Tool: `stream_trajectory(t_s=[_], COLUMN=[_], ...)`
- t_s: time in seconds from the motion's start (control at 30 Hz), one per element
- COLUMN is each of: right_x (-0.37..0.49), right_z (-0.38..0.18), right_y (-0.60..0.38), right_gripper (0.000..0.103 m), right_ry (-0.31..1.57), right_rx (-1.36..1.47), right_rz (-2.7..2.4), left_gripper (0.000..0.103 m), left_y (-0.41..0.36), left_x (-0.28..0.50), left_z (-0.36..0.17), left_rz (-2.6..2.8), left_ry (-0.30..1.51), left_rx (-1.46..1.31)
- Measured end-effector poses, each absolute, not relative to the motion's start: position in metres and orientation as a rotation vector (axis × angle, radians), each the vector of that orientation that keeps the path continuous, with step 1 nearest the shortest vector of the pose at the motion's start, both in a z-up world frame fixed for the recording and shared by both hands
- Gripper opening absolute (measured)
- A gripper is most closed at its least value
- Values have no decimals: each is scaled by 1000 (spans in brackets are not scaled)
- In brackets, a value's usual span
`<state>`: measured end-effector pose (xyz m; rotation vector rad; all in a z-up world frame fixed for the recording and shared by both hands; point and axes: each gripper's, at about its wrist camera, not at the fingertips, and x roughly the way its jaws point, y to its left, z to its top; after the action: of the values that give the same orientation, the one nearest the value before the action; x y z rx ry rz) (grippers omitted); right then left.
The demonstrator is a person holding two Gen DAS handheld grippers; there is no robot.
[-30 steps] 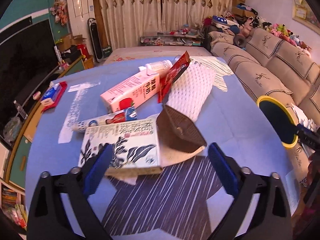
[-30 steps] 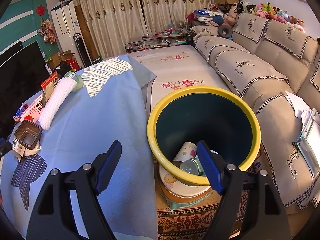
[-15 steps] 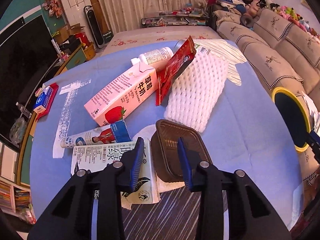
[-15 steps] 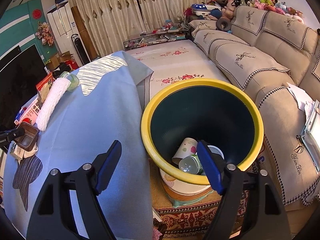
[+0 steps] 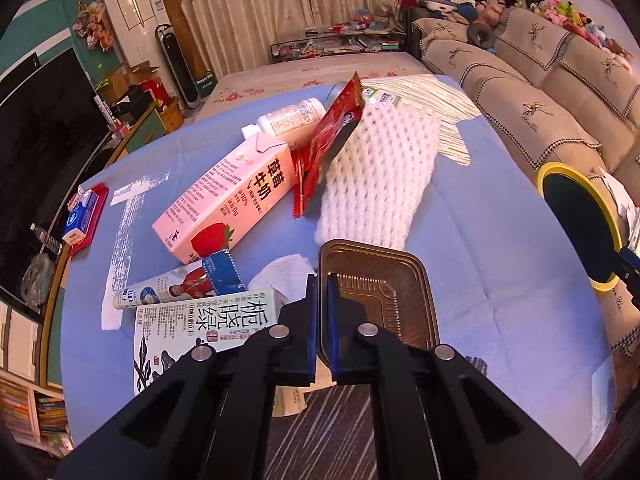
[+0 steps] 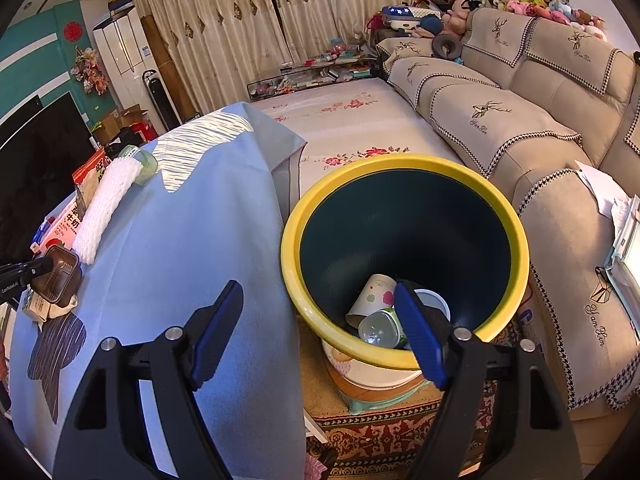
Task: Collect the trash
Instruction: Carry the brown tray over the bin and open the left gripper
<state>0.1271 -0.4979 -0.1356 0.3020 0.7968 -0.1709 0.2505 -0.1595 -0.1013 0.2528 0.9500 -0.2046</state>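
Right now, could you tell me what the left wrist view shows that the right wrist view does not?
Only the left wrist view shows the left gripper shut on the brown tray's rim, plus the green tea box. Only the right wrist view shows the open right gripper and a paper cup inside the bin. Both show the yellow-rimmed bin and white foam net.

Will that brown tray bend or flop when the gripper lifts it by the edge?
The tray looks thin, ribbed plastic, so probably light and bendy. The left gripper pinches just one wall, so it may sag or tilt. It looks empty, so nothing should spill.

Both wrist views share the brown tray point(image 5: 384, 300).
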Motion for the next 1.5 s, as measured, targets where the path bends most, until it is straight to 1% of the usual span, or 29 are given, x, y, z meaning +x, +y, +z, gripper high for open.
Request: stream_trajectory(t_s=[0.4, 0.67, 0.97, 1.13, 1.4, 1.43, 1.47, 1.5], right_x=[107, 86, 57, 47, 34, 34, 34, 34], right_z=[-127, -130, -135, -142, -150, -152, -152, -153], right_y=[-513, -541, -580, -604, -625, -626, -626, -626], right_gripper=[73, 73, 74, 74, 75, 76, 76, 76], right_ry=[763, 765, 773, 786, 788, 791, 793, 796], right_rx=[278, 278, 282, 302, 342, 345, 345, 346], right_rz=[-259, -355, -451, -495, -530, -531, -532, -532], left_gripper=[5, 5, 5, 5, 6, 16, 38, 50], left_y=[-185, -250, -366, -432, -498, -504, -510, -515], left_x=[207, 187, 188, 197, 224, 227, 230, 234], left_z=[-59, -46, -58, -78, -116, -120, -124, -127], left_rz=[-298, -445, -614, -668, -676, -672, -667, -657], left_ry=[830, 796, 824, 862, 928, 932, 934, 932], left_rx=[224, 265, 337, 383, 428, 428, 428, 424])
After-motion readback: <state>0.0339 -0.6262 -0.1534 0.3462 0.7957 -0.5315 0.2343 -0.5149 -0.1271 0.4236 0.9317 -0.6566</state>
